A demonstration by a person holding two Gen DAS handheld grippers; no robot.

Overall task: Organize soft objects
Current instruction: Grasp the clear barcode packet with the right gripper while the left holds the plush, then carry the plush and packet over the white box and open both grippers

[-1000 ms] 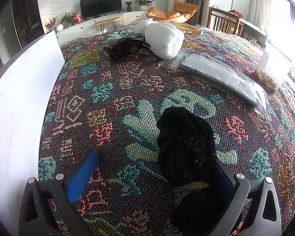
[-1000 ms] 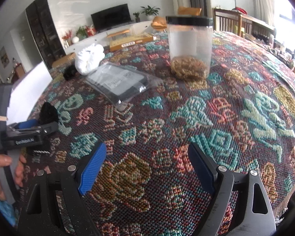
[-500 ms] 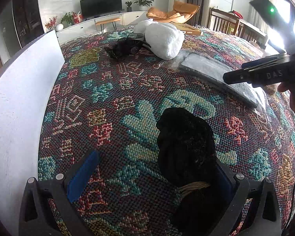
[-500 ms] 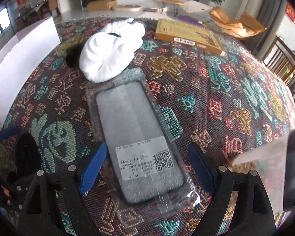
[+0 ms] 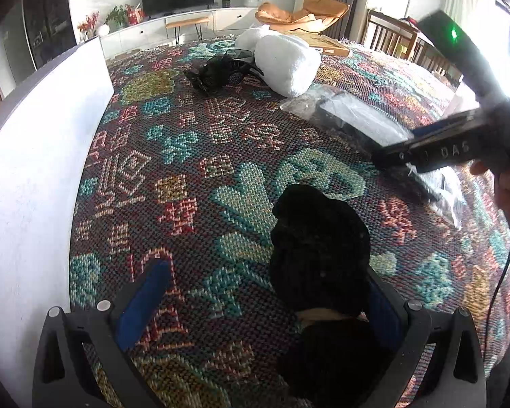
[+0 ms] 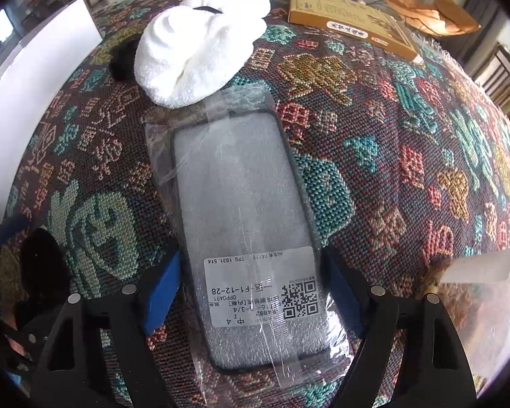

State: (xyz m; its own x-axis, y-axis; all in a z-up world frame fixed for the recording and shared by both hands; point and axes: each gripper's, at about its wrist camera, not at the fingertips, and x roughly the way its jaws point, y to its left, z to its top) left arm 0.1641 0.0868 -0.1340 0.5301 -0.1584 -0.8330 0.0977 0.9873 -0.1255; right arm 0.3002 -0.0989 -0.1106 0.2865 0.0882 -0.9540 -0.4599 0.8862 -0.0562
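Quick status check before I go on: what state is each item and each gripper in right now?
Bagged phone case: flat on the cloth, sealed in plastic, between the right gripper's fingers.
Right gripper: jaws closing around the case; contact unclear.
Black soft bundle: on the cloth, against one finger.
Left gripper: open.
White towel: rolled, lying free.
Black tangled item: loose beside the towel.
Yellow box: closed, flat.
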